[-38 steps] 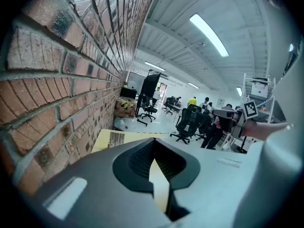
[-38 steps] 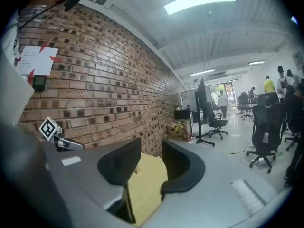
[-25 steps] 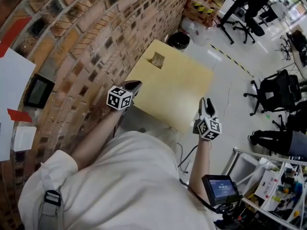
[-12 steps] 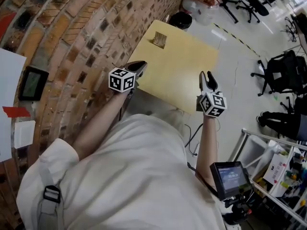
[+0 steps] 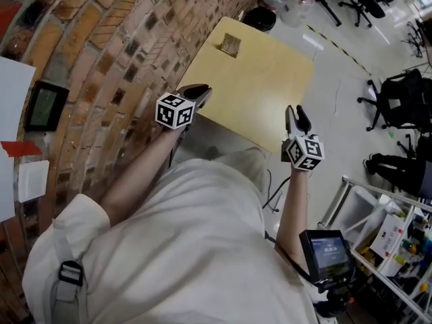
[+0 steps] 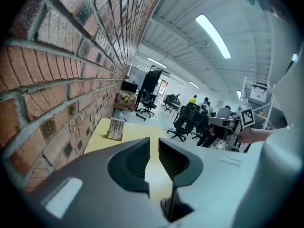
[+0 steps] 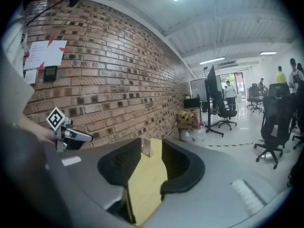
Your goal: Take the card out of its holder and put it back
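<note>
Head view: the card holder [image 5: 231, 44] stands at the tabletop's [image 5: 263, 93] eleven o'clock corner, card seemingly inside. The left gripper [image 5: 200, 90] is at seven o'clock and the right gripper [image 5: 298, 113] at five.
Left gripper view: jaws slightly apart, having just been opening, empty.
Right gripper view: jaws wide apart, empty, card holder far ahead at twelve.

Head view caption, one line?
Left gripper, jaws just opening, and open right gripper at near edge of table; card holder at far end.
</note>
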